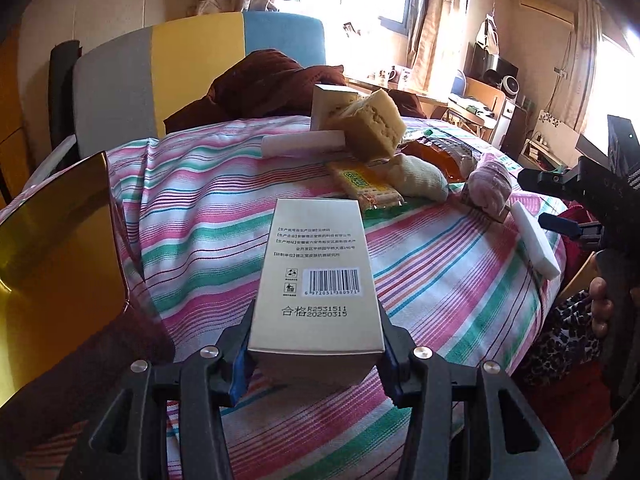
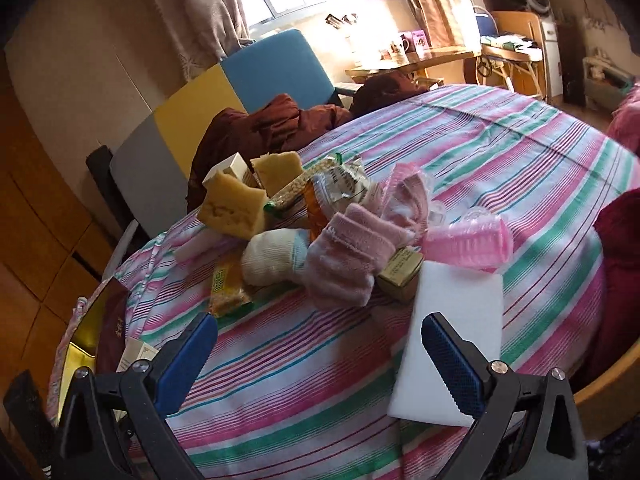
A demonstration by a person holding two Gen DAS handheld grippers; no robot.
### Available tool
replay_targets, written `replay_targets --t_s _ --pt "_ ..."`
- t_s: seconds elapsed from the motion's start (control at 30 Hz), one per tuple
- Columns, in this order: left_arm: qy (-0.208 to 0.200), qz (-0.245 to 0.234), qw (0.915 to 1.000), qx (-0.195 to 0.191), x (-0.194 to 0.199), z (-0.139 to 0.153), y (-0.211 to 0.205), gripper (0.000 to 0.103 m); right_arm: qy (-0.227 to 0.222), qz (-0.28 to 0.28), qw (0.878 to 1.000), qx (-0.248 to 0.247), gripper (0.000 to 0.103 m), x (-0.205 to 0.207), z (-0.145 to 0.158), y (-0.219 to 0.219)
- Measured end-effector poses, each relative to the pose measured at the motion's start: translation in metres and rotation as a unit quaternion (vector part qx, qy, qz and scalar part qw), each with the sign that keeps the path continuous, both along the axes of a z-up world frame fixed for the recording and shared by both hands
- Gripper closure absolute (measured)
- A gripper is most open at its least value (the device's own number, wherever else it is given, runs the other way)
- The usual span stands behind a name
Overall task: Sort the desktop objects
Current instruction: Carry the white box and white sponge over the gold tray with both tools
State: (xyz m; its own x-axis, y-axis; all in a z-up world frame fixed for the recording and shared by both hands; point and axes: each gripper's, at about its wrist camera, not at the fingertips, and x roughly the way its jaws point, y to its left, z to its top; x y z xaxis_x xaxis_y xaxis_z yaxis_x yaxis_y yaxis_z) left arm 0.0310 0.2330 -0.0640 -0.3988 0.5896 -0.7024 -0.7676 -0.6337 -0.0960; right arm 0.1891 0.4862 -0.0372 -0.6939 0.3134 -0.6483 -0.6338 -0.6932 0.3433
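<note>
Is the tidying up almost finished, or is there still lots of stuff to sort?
Still lots. In hand: the left gripper is shut on a grey box, lifted beside the gold bag. The right gripper is open and holds nothing. Left in a heap on the striped cloth: yellow sponges, pink socks, a cream sock, snack packets and a white foam block.

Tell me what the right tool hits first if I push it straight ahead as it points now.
Probably the pink sock at the near edge of the pile. The open right tool has only bare striped cloth before that; the white foam block sits just right of the line.
</note>
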Motion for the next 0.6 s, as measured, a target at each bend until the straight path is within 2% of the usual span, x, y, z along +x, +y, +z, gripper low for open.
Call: replay_targets --t_s 0.1,0.2,0.3,0.43,0.53,0.6 --pt "-0.006 0.0 1.0 0.003 -0.001 -0.001 0.0 0.051 -0.039 -0.033 0.998 0.021 0.0 0.01 -0.004 0.008" --pt "-0.005 0.0 1.0 0.004 -0.001 -0.002 0.0 0.051 -0.066 -0.059 0.996 0.014 0.004 0.018 -0.014 0.019" --pt "-0.01 0.0 0.9999 0.005 -0.002 -0.003 0.0 0.05 -0.079 -0.077 0.994 -0.003 0.006 0.022 -0.025 0.029" --pt "-0.026 0.003 0.9997 0.0 -0.005 -0.008 0.002 0.049 -0.084 -0.069 0.994 -0.018 0.009 0.019 -0.036 0.032" --pt "-0.029 0.005 0.9996 -0.004 -0.006 -0.01 0.002 0.049 -0.087 -0.061 0.994 -0.018 0.019 0.017 -0.041 0.031" --pt "-0.029 0.005 0.9996 -0.006 -0.006 -0.011 0.003 0.049 -0.096 -0.053 0.994 -0.007 0.029 0.015 -0.043 0.028"
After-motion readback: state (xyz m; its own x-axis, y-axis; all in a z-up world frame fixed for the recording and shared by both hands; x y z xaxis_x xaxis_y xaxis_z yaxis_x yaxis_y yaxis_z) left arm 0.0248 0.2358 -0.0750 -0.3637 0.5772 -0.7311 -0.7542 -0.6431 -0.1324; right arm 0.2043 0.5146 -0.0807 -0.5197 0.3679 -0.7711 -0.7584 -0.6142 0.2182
